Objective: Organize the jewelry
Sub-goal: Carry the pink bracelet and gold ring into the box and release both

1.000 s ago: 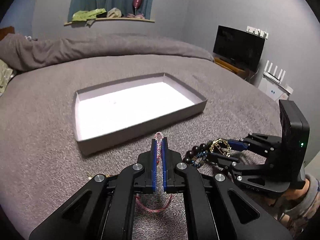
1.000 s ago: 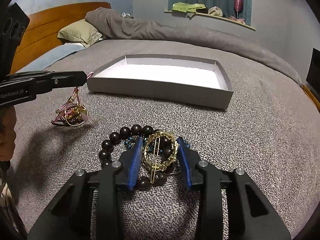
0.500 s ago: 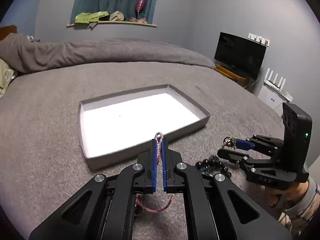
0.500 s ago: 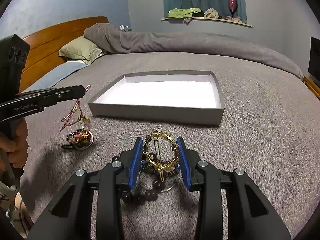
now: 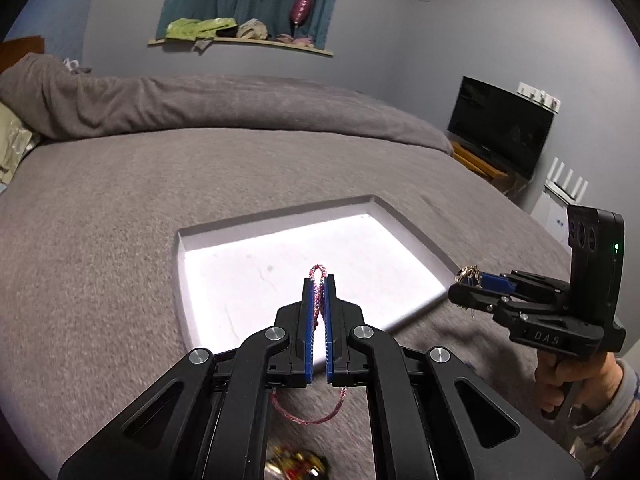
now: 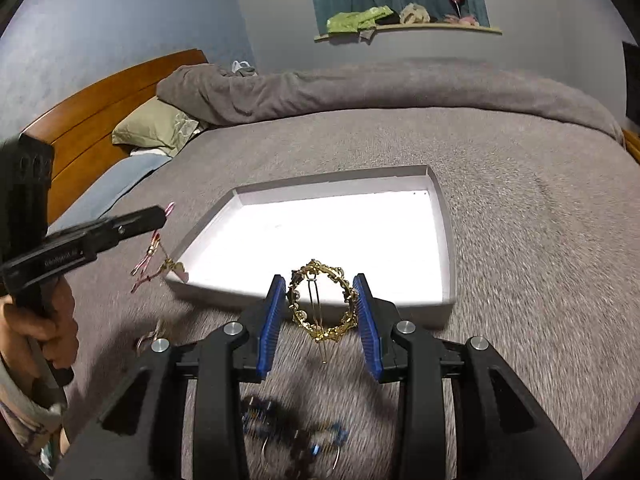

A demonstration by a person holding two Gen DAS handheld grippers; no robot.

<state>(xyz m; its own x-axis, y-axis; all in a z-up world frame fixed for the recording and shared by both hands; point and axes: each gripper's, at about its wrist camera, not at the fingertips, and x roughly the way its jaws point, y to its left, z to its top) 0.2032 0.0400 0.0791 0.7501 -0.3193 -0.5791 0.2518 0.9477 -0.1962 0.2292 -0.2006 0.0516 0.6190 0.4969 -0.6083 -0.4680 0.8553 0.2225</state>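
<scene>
My left gripper [image 5: 319,279] is shut on a pink braided cord [image 5: 317,276]. The cord's loop [image 5: 308,418] hangs beneath the jaws, with a blurred gold and red charm [image 5: 296,466] at the bottom. In the right wrist view this gripper [image 6: 162,213] is at the left, its cord and charm [image 6: 154,258] dangling by the near left corner of the box. My right gripper [image 6: 319,280] is shut on an oval gold hair clip [image 6: 322,306], held above the bed just short of the box's near wall. The shallow white box [image 6: 448,240], also seen as the box [image 5: 276,214], has nothing in it.
Dark and blue bead bracelets [image 6: 288,432] lie blurred on the grey bedspread [image 6: 540,280] under my right gripper. A rolled duvet [image 5: 200,104], a green pillow [image 6: 156,130] and a wooden headboard [image 6: 92,120] lie beyond. A TV [image 5: 500,128] stands at the right.
Both grippers rose and moved toward the box. The gold clip came up off the bead bracelets, which stayed on the bed. The cord's charm lifted off the bedspread.
</scene>
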